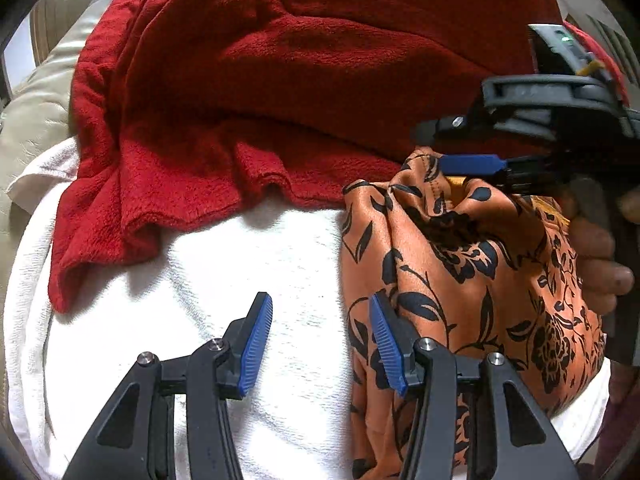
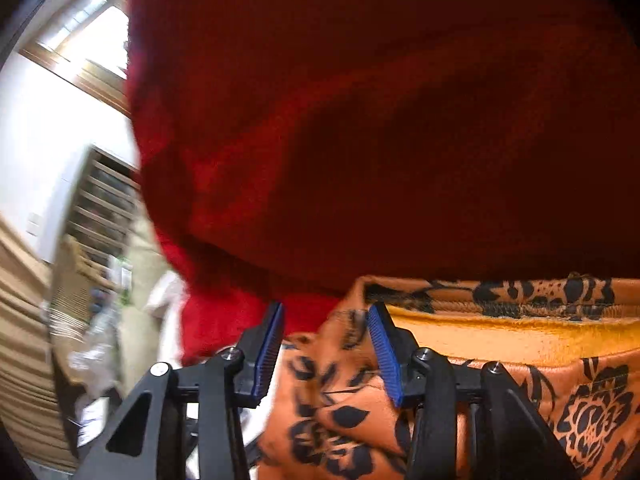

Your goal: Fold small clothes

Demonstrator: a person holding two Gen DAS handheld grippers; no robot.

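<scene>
An orange garment with a black floral print [image 1: 460, 256] lies bunched on a white towel [image 1: 256, 264], right of centre in the left wrist view. My left gripper [image 1: 320, 344] is open and empty, its right finger at the garment's left edge. My right gripper [image 1: 460, 148] reaches in from the right at the garment's top edge. In the right wrist view the right gripper [image 2: 326, 352] is open, with the garment's folded corner [image 2: 340, 384] lying between and under its fingers. A yellow lining [image 2: 500, 332] shows inside the garment.
A large red fleece cloth [image 1: 280, 92] is heaped behind the garment and fills the top of the right wrist view [image 2: 380, 120]. A beige cushion [image 1: 36, 120] lies at far left. A window [image 2: 92, 28] and shelves [image 2: 100, 208] show at left.
</scene>
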